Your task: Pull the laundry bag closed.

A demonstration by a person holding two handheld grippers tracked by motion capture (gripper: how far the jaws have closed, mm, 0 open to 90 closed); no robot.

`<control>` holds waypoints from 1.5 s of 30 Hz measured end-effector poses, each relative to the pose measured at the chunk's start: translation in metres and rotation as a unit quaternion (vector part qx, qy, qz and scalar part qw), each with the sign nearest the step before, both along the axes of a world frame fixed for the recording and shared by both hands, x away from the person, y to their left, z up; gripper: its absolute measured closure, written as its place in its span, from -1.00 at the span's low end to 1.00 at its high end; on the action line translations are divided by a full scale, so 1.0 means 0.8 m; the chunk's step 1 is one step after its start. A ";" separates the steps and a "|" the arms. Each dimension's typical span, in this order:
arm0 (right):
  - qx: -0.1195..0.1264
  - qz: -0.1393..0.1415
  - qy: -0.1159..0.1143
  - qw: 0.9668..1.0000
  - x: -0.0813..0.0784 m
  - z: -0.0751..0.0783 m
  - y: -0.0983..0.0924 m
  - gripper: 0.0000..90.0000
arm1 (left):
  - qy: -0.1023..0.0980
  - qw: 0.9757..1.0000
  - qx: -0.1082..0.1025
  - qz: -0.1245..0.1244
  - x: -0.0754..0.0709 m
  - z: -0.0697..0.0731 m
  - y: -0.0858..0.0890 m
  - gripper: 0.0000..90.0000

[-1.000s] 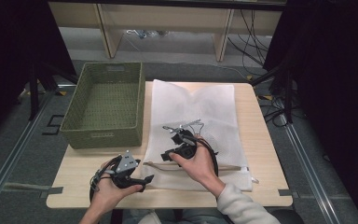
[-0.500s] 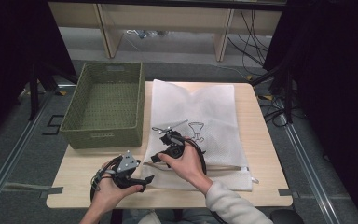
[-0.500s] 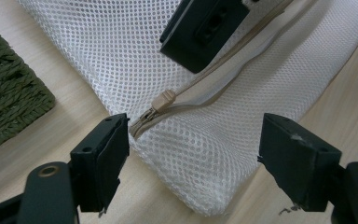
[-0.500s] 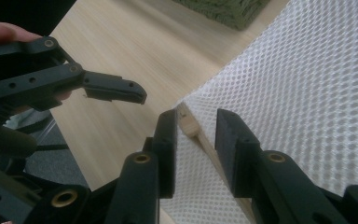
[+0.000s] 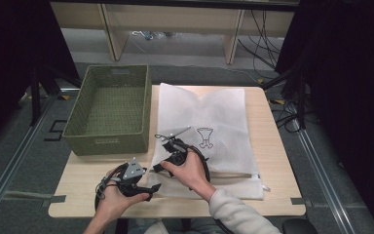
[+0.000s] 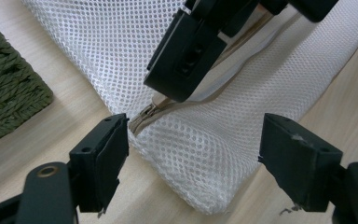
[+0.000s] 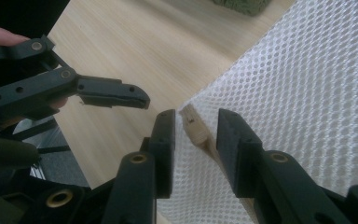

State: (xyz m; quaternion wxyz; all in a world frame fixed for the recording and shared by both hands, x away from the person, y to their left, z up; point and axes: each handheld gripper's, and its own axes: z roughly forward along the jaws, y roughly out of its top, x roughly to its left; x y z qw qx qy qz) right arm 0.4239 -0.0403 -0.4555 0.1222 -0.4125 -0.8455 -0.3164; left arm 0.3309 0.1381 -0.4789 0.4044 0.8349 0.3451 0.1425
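A white mesh bag (image 5: 209,131) lies flat on the wooden surface (image 5: 272,146), with its zipper edge along the near side. A small dark drawing (image 5: 205,137) sits in the middle of the bag. To the left of the bag stands a green woven basket (image 5: 108,110), just beside it. The left gripper (image 5: 148,181) is at the near left corner of the bag. Its jaws stand apart, one on each side of that corner, and they do not press on the bag. In the left gripper view the corner of the bag (image 6: 200,186) lies between the two black jaws, and the zipper end (image 6: 142,117) is close to the left jaw. The right gripper (image 5: 161,166) is just to the right of the left one, low over the same corner of the bag. Its jaws have just been opening. In the right gripper view a small tan tab (image 7: 193,126) at the end of the zipper stands between the two jaws, with a little gap on each side, so they do not hold it. The two grippers are very close to each other
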 end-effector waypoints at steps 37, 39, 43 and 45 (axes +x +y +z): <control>-0.022 -0.016 0.019 0.999 -0.005 -0.004 0.009 0.71 | 0.000 1.000 0.001 0.001 0.001 -0.002 0.000 -0.49; -0.020 -0.015 0.020 0.999 -0.006 -0.003 0.009 0.70 | 0.000 1.000 -0.001 0.001 0.001 -0.002 0.000 -0.49; -0.021 -0.015 0.022 0.999 -0.006 -0.001 0.009 0.65 | -0.002 1.000 0.004 0.000 0.001 -0.001 0.001 -0.49; -0.020 -0.018 0.025 0.999 -0.007 0.001 0.009 0.64 | -0.004 1.000 0.005 -0.005 0.001 0.000 0.001 -0.49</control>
